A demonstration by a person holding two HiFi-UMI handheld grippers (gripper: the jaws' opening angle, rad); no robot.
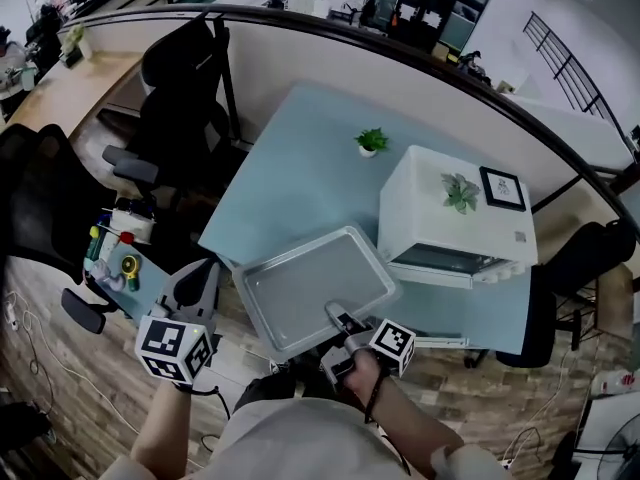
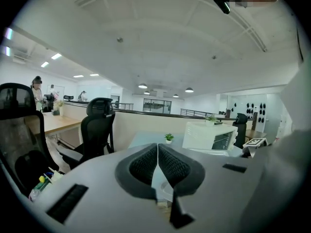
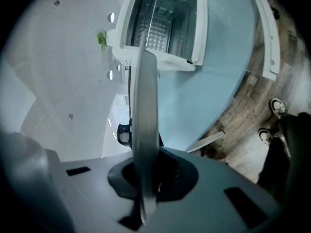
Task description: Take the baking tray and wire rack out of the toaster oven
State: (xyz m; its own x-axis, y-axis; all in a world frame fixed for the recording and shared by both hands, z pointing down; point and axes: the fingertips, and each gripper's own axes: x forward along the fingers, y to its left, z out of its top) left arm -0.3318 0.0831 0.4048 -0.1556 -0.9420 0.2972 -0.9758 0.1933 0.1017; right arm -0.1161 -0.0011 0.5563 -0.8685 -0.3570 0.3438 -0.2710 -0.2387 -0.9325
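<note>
— One of two out: baking tray (image 1: 310,288) pinched at near rim by right gripper (image 1: 337,318), over table (image 1: 300,158) edge. Why there?
— Probably clearing toaster oven (image 1: 455,223) for wire rack (image 3: 158,35), inside. Left gripper (image 2: 158,152) closed, empty.

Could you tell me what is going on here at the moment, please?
A person works with a handheld gripper in each hand at a light blue table. The right gripper is shut on the near edge of the baking tray, which is out of the white toaster oven and held over the table's near corner. The oven door is open, and the wire rack appears to be inside, not yet taken out. The left gripper is shut and empty, off the table's left side.
</note>
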